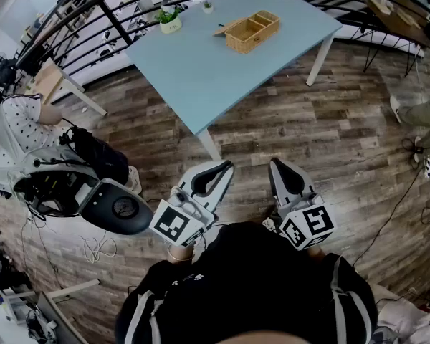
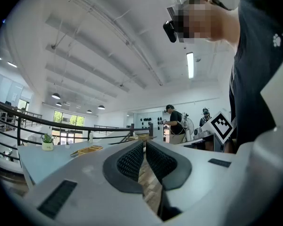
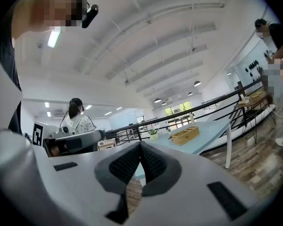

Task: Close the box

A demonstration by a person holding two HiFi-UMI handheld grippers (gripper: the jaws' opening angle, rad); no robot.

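Observation:
A wicker box (image 1: 252,31) with compartments stands open on the far part of a light blue table (image 1: 201,70), its lid flap lying out to its left. The left gripper view shows the box (image 2: 89,149) small at the left, and in the right gripper view the box (image 3: 185,134) sits right of centre. Both grippers are held level close to my body, well short of the table. My left gripper (image 1: 226,167) is shut with nothing between its pads. My right gripper (image 1: 276,165) is also shut and empty. The left gripper (image 2: 144,142) and the right gripper (image 3: 140,144) each have their tips meeting.
A small potted plant (image 1: 170,21) stands on the table left of the box. A black railing (image 1: 93,9) runs behind the table. A person in a dotted shirt (image 1: 14,131) sits at the left beside equipment and cables on the wood floor (image 1: 330,135).

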